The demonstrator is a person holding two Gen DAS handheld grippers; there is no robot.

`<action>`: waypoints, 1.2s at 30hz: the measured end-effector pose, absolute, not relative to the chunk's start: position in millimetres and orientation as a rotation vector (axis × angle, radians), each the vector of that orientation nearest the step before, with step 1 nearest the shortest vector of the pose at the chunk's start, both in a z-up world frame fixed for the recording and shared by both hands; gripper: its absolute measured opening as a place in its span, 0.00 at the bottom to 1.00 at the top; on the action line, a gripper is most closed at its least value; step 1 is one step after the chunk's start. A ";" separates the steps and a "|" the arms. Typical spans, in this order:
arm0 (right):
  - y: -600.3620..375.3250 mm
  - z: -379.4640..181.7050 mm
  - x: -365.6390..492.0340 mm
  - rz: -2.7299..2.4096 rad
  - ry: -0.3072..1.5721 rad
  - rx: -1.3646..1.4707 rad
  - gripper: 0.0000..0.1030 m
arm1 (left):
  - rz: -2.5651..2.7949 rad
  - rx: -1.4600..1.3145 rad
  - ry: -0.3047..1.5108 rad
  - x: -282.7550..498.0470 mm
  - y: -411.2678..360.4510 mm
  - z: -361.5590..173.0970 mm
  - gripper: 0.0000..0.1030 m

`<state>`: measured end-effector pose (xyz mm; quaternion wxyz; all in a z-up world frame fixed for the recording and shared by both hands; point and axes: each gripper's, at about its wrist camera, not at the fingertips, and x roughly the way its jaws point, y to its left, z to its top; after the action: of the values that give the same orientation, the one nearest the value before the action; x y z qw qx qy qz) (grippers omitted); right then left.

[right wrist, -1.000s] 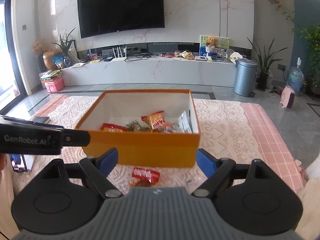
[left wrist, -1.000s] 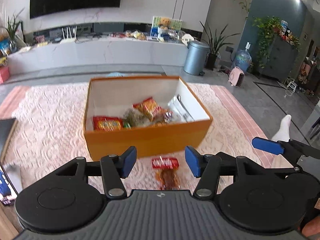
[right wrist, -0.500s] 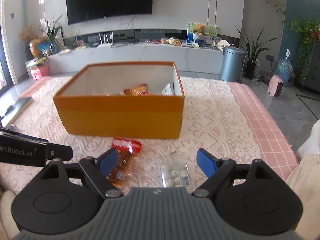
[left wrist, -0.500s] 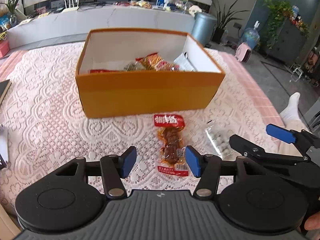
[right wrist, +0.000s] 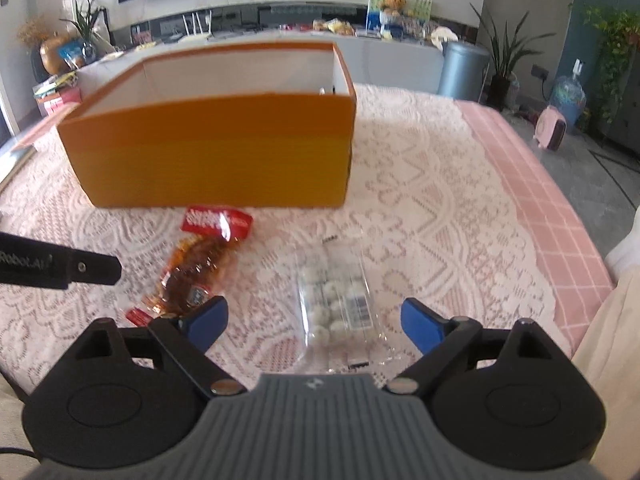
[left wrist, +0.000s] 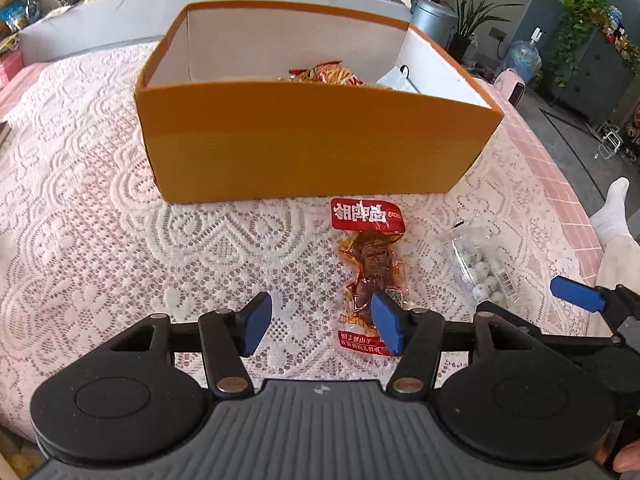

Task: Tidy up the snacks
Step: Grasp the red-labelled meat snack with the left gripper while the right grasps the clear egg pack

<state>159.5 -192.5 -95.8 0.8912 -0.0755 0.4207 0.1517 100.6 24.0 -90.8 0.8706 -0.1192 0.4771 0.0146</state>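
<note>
The left tool [left wrist: 321, 323] has blue pads on black linkage arms with silver rivets, two round black discs and a ribbed grey body at the frame's bottom. The right tool [right wrist: 315, 320] matches it. White "Robot.AI" lettering marks the black bar at mid-left of the right view. A white sock [left wrist: 612, 212] and cream trousers show at right.

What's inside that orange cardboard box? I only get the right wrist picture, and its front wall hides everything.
Observer: The left wrist view looks over the wall of the orange cardboard box: crinkly red-and-yellow snack packets lie inside.
Operator: Anything else in there?
Observer: A white packet lies near the right wall.
Operator: And that black bar on my left?
Observer: The left gripper, jaws open, its right fingertip over the red-topped clear meat snack packet.
</note>
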 end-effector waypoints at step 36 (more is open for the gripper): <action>-186.7 -145.4 190.6 0.295 0.992 -0.187 0.89 | -0.053 -0.230 1.025 150.9 -10.0 -137.0 0.48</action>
<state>190.6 -186.7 -145.4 0.8649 -0.0893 0.4734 0.1408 150.9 -10.0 -137.0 0.8649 -0.1096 0.4892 -0.0252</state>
